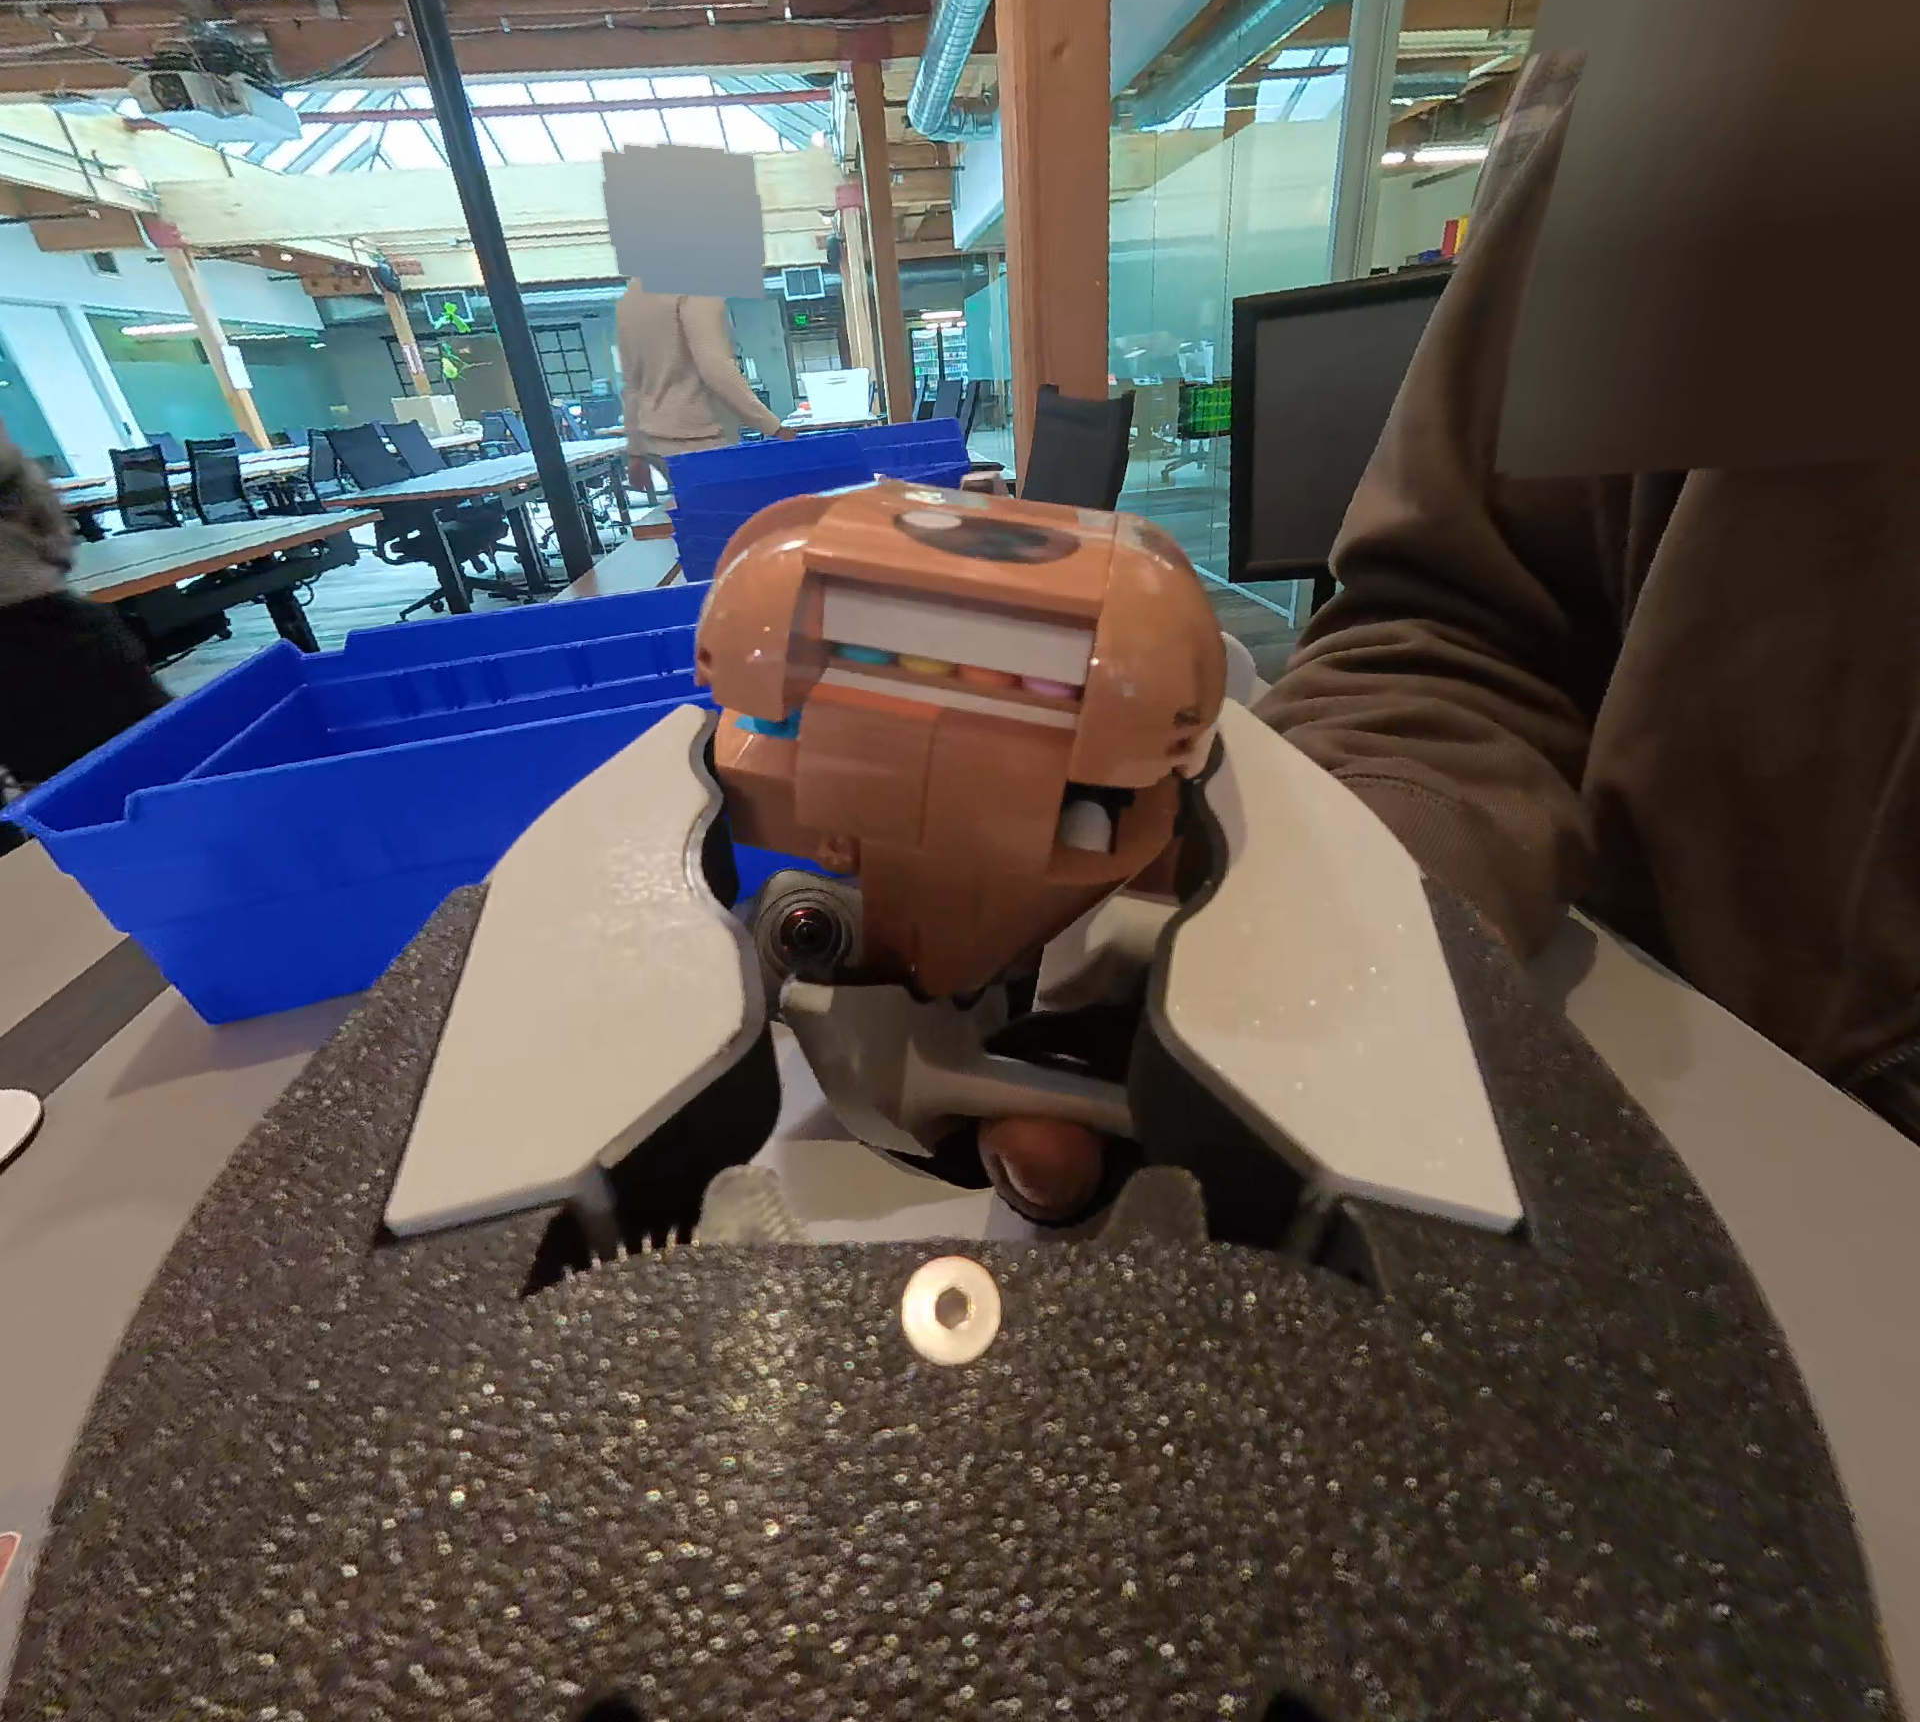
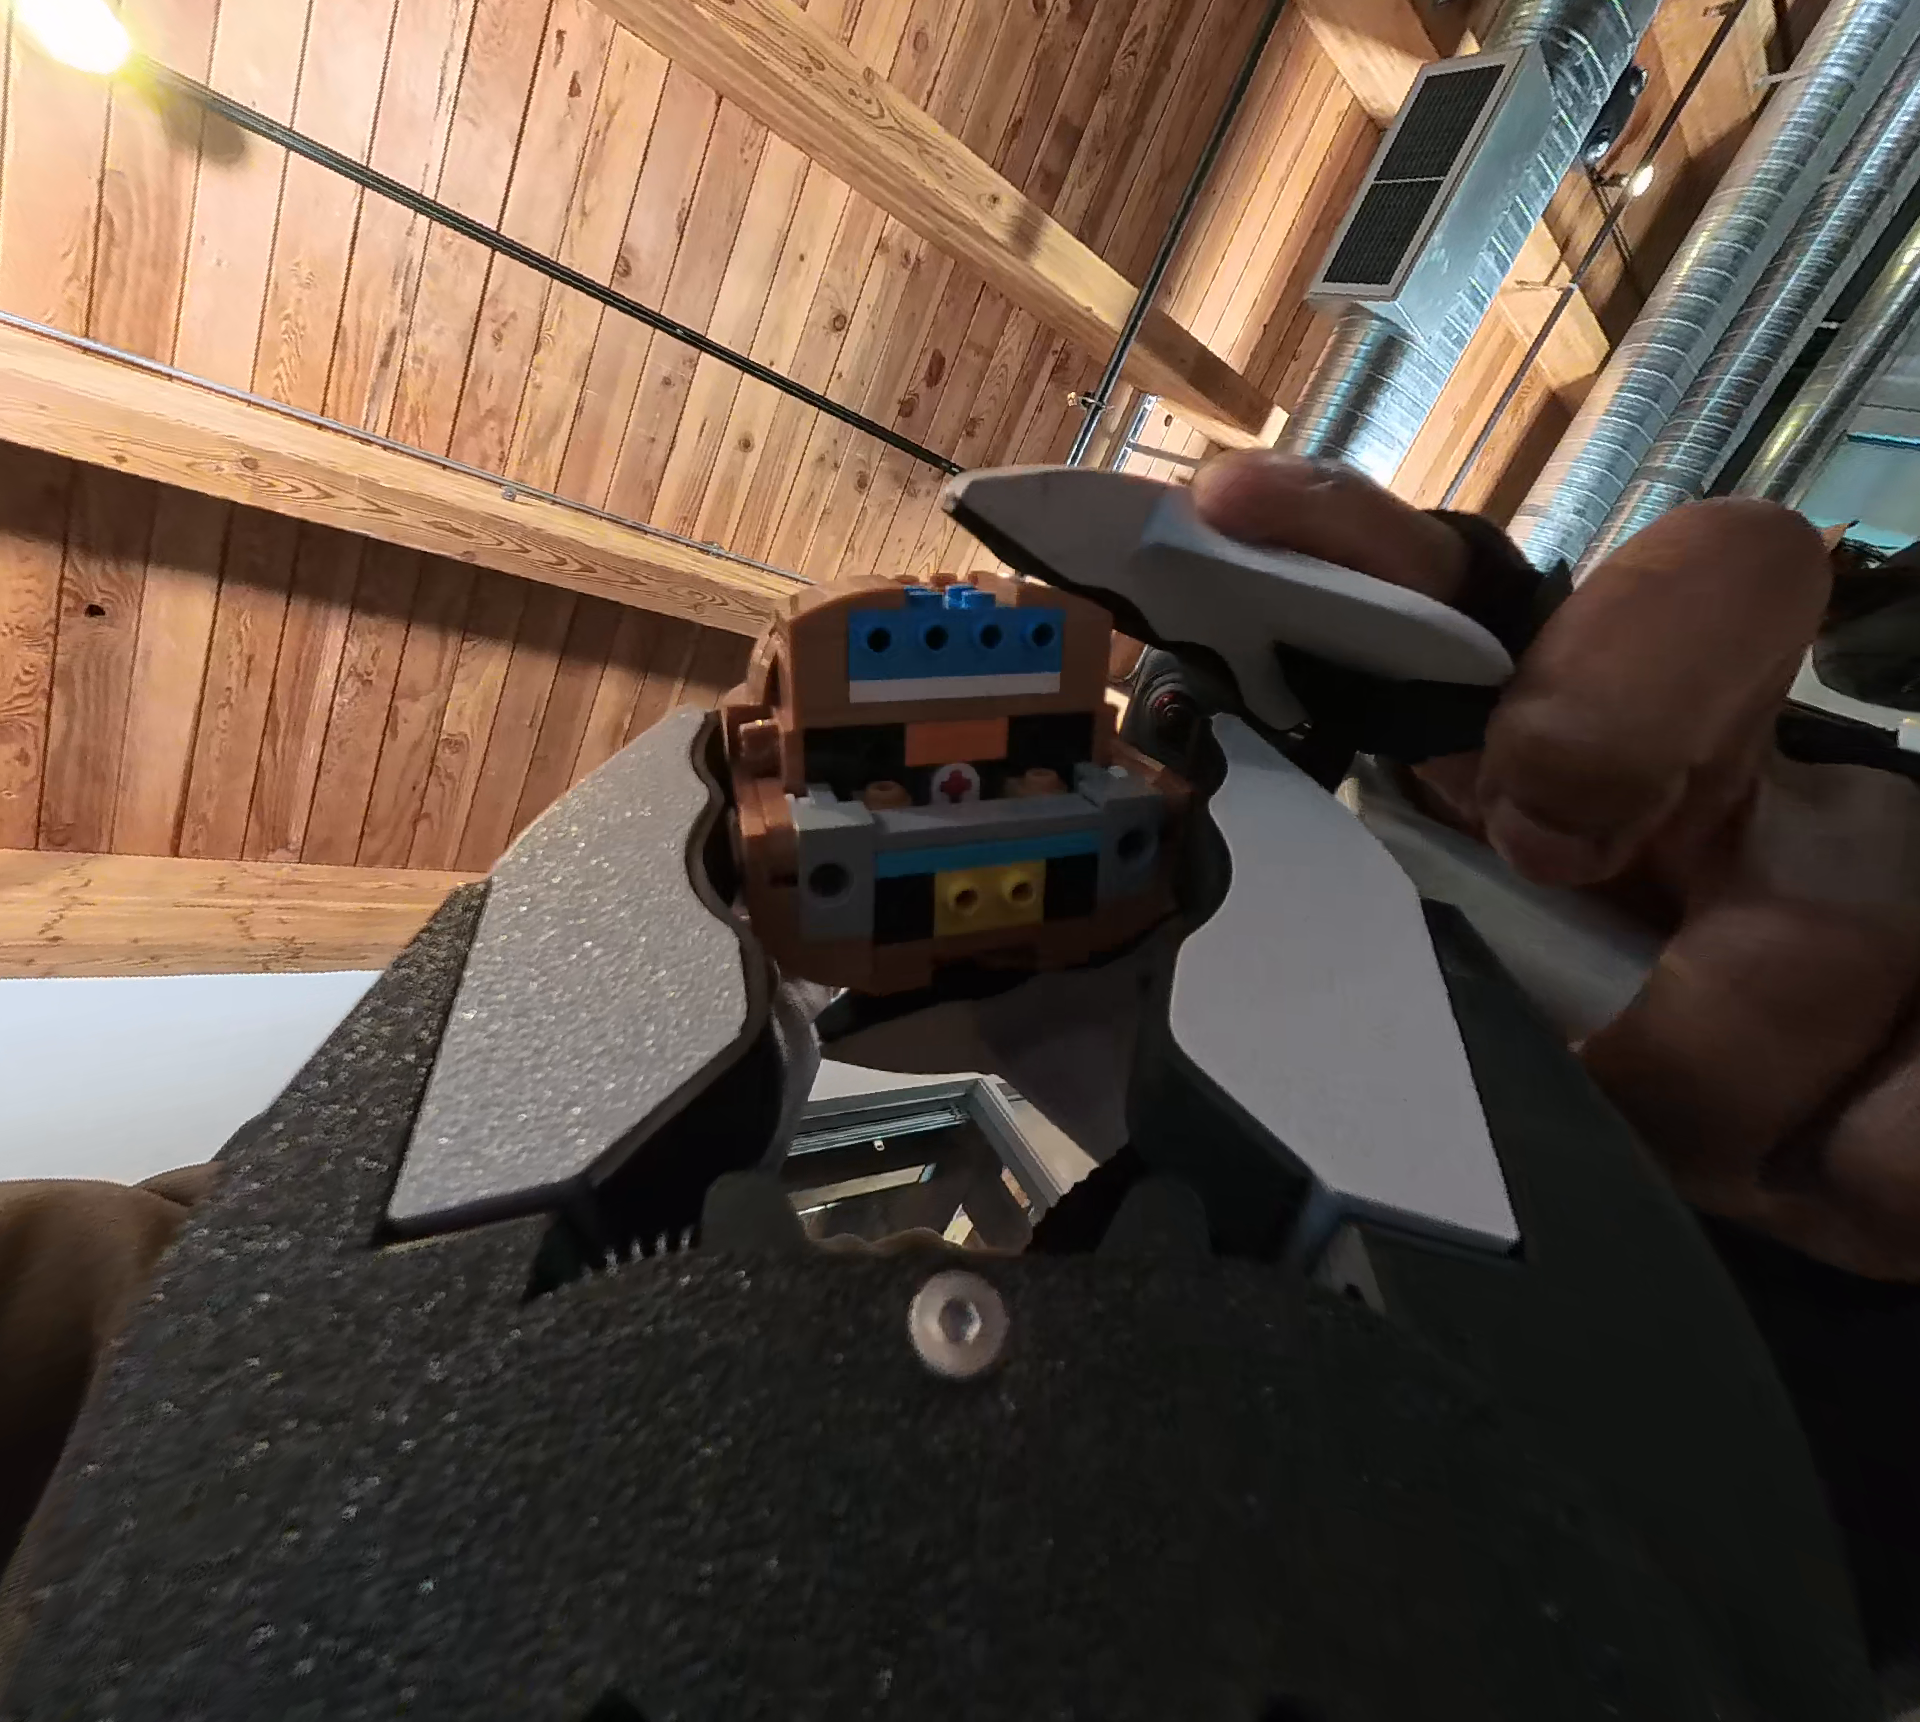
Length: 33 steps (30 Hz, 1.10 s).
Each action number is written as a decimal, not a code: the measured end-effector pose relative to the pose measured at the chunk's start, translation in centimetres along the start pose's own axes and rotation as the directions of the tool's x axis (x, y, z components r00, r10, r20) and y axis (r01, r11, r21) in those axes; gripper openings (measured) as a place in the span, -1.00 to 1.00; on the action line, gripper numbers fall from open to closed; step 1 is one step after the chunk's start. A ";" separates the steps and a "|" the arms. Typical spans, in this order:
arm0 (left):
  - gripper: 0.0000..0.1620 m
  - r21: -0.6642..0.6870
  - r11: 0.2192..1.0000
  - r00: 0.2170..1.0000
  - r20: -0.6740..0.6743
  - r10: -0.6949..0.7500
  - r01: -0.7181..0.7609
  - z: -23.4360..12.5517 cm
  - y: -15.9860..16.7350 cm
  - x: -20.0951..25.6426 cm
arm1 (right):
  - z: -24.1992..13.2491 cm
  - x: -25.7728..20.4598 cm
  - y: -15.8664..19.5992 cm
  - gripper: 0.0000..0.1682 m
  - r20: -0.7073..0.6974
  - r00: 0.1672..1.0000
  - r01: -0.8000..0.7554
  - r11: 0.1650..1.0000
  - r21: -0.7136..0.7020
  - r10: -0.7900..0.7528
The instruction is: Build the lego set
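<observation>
Both grippers clamp one rounded brown brick-built lego model [image 1: 951, 737] from opposite sides. The left gripper [image 1: 956, 799] lies level above the grey table [image 1: 114, 1142], its view showing smooth curved shells and blue plastic bins [image 1: 343, 799]. The right gripper [image 2: 961, 831] tilts toward the wooden plank ceiling [image 2: 416, 218], showing the model's blue, grey and yellow studded side.

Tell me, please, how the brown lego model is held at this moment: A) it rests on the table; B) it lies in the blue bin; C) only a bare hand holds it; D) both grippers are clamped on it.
D: the left gripper and the right gripper each pinch the brown lego model between their fingers.
</observation>
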<state>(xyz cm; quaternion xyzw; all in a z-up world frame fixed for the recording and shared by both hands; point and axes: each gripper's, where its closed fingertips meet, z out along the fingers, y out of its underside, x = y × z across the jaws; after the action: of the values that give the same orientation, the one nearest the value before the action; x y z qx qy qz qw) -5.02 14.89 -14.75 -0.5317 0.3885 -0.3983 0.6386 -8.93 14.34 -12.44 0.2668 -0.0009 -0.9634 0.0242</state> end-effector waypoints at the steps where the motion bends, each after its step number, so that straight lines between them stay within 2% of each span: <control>1: 0.05 -0.001 1.000 1.000 0.005 -0.005 0.005 0.1 0.1 0.0 | 0.0 0.1 0.0 0.00 -0.003 1.000 -0.004 1.000 0.002 0.004; 10: 0.06 0.011 1.000 0.999 0.033 0.009 -0.010 0.3 0.0 -0.2 | -0.2 0.2 -0.1 -0.01 -0.021 1.000 0.003 1.000 -0.004 -0.003; 21: 0.05 -0.009 1.000 0.995 0.099 0.018 -0.017 -0.6 0.8 -1.0 | -0.8 1.7 -0.7 0.01 -0.168 0.984 0.048 0.998 -0.030 -0.052; 25: 0.05 0.049 0.999 0.995 0.104 -0.005 0.000 -1.1 0.2 -1.1 | -1.2 1.5 -1.7 -0.10 -0.176 0.982 0.067 0.998 0.012 -0.064; 30: 0.05 0.047 0.999 0.988 0.153 -0.002 -0.005 -1.6 0.3 -1.9 | -1.4 1.3 -2.1 -0.14 -0.197 0.975 0.099 0.995 -0.002 -0.097; 33: 0.04 0.054 0.998 0.972 0.234 0.010 -0.023 -2.3 -0.1 -2.9 | -1.9 1.1 -2.7 -0.14 -0.264 0.948 0.170 0.984 -0.045 -0.176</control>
<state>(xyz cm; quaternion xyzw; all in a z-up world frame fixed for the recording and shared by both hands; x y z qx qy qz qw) -8.24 16.72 -14.78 -0.5534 0.3038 -0.3385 0.6978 -9.05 16.98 -14.71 0.3929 0.0361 -0.9170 -0.0577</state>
